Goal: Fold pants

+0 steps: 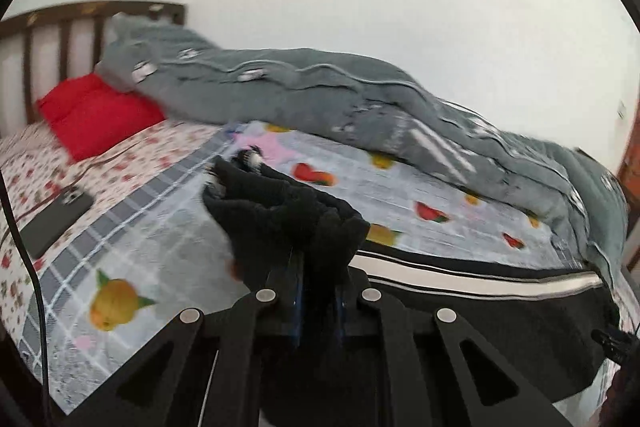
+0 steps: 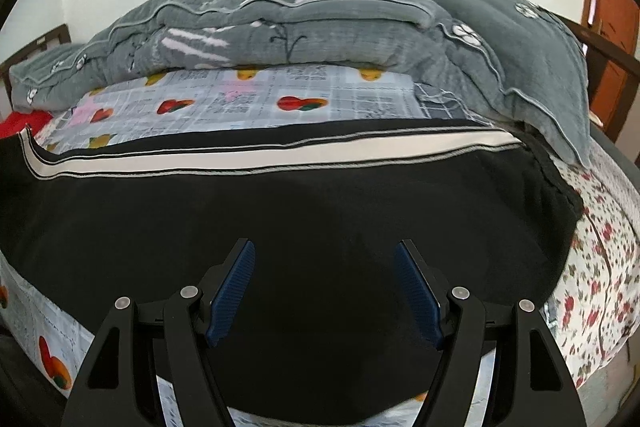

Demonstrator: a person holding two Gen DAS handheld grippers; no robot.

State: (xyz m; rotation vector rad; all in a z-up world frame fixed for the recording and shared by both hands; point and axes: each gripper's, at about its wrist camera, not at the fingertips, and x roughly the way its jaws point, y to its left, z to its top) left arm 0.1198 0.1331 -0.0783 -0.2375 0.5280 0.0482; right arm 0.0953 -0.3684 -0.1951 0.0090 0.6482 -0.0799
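My left gripper (image 1: 316, 263) has its jaws clenched on a bunched end of the black pants (image 2: 280, 211), lifted off the bed (image 2: 248, 99); my right gripper (image 2: 324, 267) hangs released over the flat part, whose striped length runs crosswise. Only the left view shows the raised end
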